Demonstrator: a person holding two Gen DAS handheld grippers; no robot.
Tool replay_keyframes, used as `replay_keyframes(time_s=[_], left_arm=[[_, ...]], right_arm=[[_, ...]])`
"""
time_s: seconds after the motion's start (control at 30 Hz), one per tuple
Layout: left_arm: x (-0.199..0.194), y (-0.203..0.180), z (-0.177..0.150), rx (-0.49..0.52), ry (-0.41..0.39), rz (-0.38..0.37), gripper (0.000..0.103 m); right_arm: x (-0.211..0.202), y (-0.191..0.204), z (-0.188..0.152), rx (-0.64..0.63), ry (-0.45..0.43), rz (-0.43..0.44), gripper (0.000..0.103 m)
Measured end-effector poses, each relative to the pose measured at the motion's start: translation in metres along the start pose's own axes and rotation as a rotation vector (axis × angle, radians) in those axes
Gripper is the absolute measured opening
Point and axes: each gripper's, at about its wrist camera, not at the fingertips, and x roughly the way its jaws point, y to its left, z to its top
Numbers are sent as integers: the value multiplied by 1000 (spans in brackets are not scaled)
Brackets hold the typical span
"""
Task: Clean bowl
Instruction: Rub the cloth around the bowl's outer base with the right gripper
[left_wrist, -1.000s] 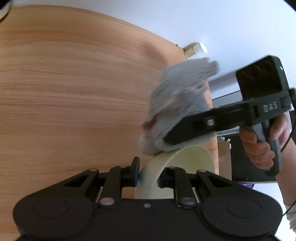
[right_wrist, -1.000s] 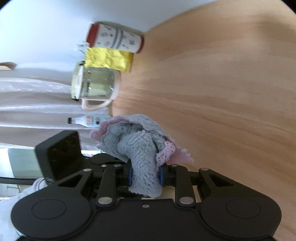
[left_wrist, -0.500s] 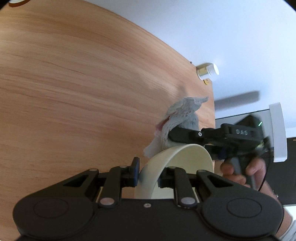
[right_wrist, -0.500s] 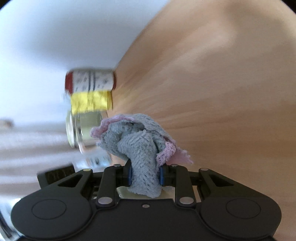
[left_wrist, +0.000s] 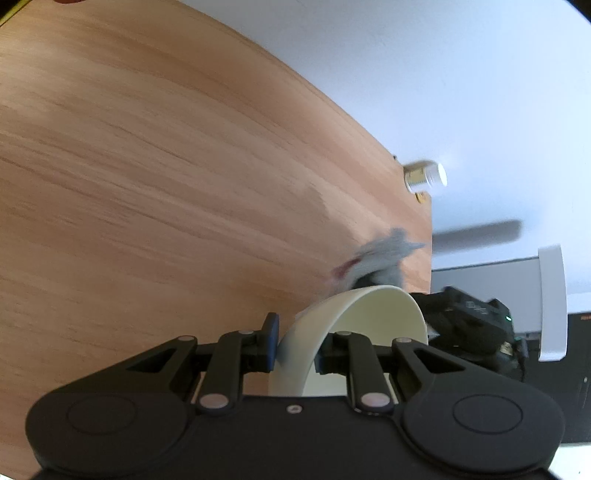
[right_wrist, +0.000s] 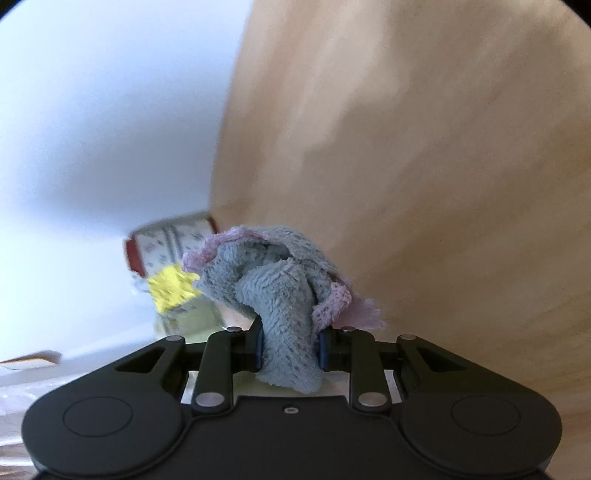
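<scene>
My left gripper (left_wrist: 295, 341) is shut on the rim of a cream bowl (left_wrist: 364, 325), held tilted on edge above the wooden table (left_wrist: 166, 166). My right gripper (right_wrist: 290, 345) is shut on a grey-blue cloth with pink trim (right_wrist: 280, 291). In the left wrist view the cloth (left_wrist: 384, 251) shows blurred just beyond the bowl's far rim, and the black body of the right gripper (left_wrist: 476, 325) sits to the right behind the bowl. Whether the cloth touches the bowl is hidden by the rim.
A small bottle with a white cap (left_wrist: 424, 179) stands at the table's far right corner. A red-and-white patterned tin (right_wrist: 170, 247), a yellow packet (right_wrist: 171, 288) and a glass jar (right_wrist: 192, 317) stand by the wall. A white-framed dark object (left_wrist: 550, 302) lies right of the table.
My right gripper with the cloth has swung down and away, from over the bowl's rim to behind it. The right wrist view has tilted toward the table. My left gripper still holds the bowl.
</scene>
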Motion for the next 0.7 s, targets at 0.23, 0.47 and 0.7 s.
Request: replay_keyframes(time_s=[0.23,0.47,0.7], left_arm=[[-3,8,1,-51,-28,11,17],[-5,14,2,-100,-52,6,17],[-10,22,3,-155,-86,10,17]], right_arm=[[-14,33,-5,-81,-87,55,29],[-12,28,-13,-75,-155,54,29],[-1,-7,-25,103,-218,23,29]])
